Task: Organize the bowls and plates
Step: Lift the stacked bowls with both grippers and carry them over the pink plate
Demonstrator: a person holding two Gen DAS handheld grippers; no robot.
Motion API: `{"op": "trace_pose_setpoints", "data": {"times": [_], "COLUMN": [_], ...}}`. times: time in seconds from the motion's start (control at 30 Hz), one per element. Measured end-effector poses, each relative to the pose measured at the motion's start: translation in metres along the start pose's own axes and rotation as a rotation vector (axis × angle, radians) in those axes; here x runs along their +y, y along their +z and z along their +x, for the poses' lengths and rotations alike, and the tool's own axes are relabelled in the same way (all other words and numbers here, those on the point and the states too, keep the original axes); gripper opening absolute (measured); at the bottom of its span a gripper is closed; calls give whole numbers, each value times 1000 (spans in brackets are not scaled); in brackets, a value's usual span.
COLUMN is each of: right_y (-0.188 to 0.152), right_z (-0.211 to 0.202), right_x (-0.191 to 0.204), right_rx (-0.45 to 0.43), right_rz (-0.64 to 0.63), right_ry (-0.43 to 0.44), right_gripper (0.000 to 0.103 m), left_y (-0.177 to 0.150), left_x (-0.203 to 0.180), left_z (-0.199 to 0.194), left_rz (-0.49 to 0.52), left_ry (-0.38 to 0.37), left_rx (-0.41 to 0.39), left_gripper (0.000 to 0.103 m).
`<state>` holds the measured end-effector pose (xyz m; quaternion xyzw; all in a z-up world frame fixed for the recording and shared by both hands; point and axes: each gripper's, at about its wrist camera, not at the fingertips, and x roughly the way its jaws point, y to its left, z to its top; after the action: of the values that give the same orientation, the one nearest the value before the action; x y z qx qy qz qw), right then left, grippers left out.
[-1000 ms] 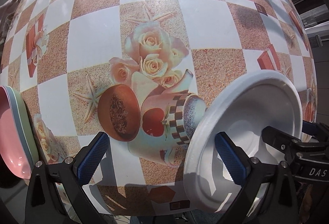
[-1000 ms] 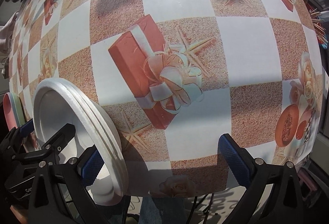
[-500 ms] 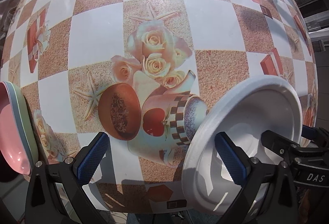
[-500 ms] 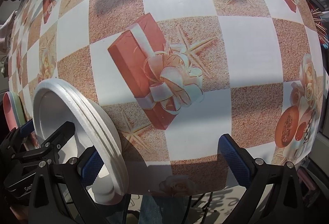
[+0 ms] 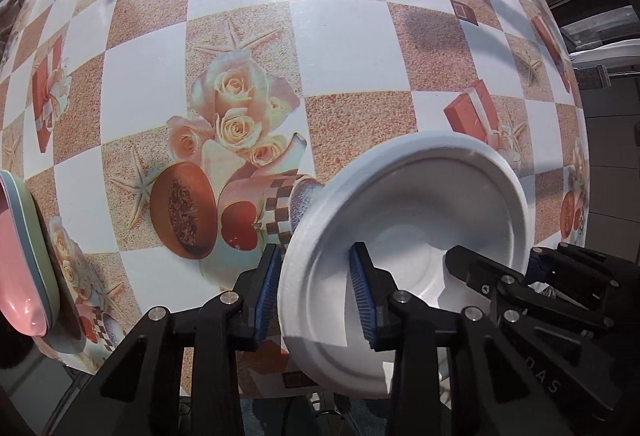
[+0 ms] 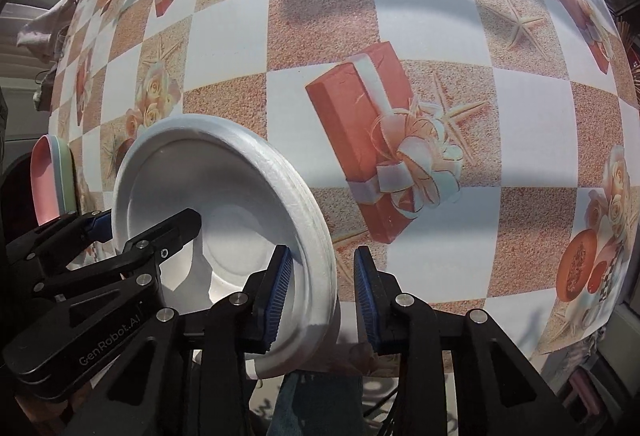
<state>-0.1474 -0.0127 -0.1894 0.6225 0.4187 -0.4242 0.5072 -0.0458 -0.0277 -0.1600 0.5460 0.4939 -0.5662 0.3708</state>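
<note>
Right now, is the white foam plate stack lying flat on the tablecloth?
No. In the left wrist view the white foam plate stack stands on edge, its rim between the left gripper fingers.
</note>
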Motion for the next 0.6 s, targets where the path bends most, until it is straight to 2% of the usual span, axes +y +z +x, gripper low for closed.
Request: {"op": "trace_pose_setpoints", "data": {"times": [0.13, 0.23, 0.37, 0.6], "right_y": [0, -2, -8, -14], "right_z": [3, 5, 10, 9], "right_x": [-5, -4, 0, 3], "right_rx": [20, 19, 14, 3], "right_rz": [44, 40, 45, 75], "right_ry": [33, 23, 17, 11], "right_gripper": [22, 23, 23, 23], "left_y": [-1, -9, -12, -10], "left_x": [-5, -11, -11, -7], "left_z": [-1, 0, 3, 4], "left_rz": [17, 53, 26, 65], "left_ry": [20, 46, 34, 25], "left_rx": [11, -2, 5, -1], "left_gripper": [33, 34, 34, 34]}}
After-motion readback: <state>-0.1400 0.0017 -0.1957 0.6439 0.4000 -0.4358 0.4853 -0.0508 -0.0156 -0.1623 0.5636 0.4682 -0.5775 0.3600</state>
